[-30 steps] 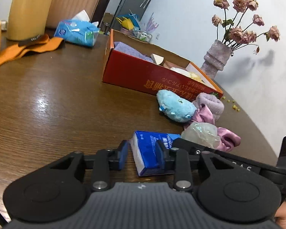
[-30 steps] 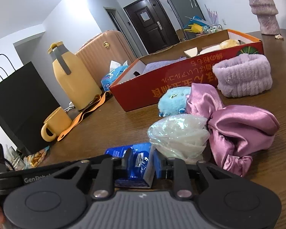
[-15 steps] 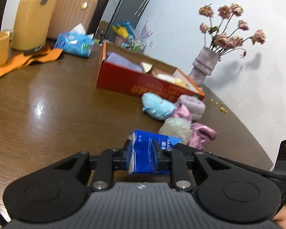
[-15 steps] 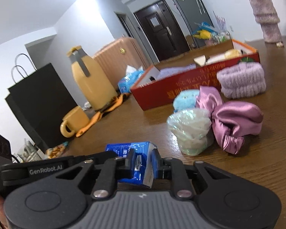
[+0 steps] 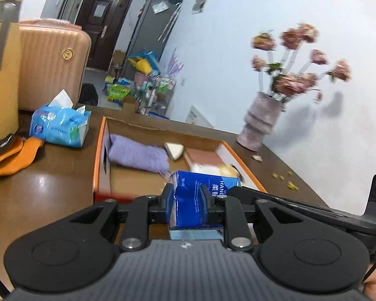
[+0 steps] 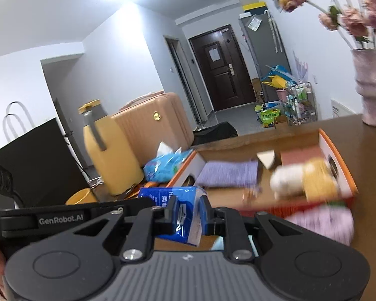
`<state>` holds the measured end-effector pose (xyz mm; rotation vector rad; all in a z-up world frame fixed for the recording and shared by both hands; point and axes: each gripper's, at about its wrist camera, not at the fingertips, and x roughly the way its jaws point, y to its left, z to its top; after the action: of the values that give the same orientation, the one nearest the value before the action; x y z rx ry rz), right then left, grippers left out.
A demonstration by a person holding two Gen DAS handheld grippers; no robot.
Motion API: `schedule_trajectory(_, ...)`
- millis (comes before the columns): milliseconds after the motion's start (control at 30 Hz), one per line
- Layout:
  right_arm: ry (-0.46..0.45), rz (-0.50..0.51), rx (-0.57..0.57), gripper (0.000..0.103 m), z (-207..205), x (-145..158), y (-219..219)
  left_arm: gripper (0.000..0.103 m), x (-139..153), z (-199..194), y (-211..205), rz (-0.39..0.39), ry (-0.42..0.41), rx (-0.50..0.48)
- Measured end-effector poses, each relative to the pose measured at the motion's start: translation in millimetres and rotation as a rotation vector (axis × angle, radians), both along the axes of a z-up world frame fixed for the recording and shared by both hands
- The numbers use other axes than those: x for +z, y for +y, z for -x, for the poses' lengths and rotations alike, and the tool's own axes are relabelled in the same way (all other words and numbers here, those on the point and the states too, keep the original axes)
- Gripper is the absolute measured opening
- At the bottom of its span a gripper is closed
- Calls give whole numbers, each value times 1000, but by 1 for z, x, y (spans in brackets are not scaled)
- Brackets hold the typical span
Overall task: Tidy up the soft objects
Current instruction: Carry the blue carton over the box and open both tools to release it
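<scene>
Both grippers, left (image 5: 186,200) and right (image 6: 186,217), clamp 1 tissue pack (image 5: 200,195) ahead of the box (image 5: 99,165); uneven release could tear or drop it short.

Both wrist views close, facing open box (image 5: 101,150) (image 6: 338,160), from opposite ends

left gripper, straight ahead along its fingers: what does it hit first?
Apart from the blue tissue pack it already grips, the left gripper would probably first meet the bare cardboard floor of the red open box, or the lilac fuzzy cloth beyond. Depth is unclear.
</scene>
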<state>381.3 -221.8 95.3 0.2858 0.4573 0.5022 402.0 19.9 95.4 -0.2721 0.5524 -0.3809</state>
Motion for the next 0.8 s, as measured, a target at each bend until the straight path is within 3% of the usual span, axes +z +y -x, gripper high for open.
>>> schedule_trajectory(200, 80, 42, -36, 17, -110, 1, 0, 22, -3, -115, -18, -54, 86, -20)
schedule_trajectory(500, 253, 179, -95, 17, -245, -25, -21, 22, -53, -241, -67, -105, 264, -47)
schedule_trajectory(633, 366, 275, -63, 14, -272, -52, -13, 21, -79, -259, -74, -151, 349, -25)
schedule_trajectory(800, 380, 299, -57, 14, -276, -55, -5, 26, -80, -258, -70, -148, 364, -1)
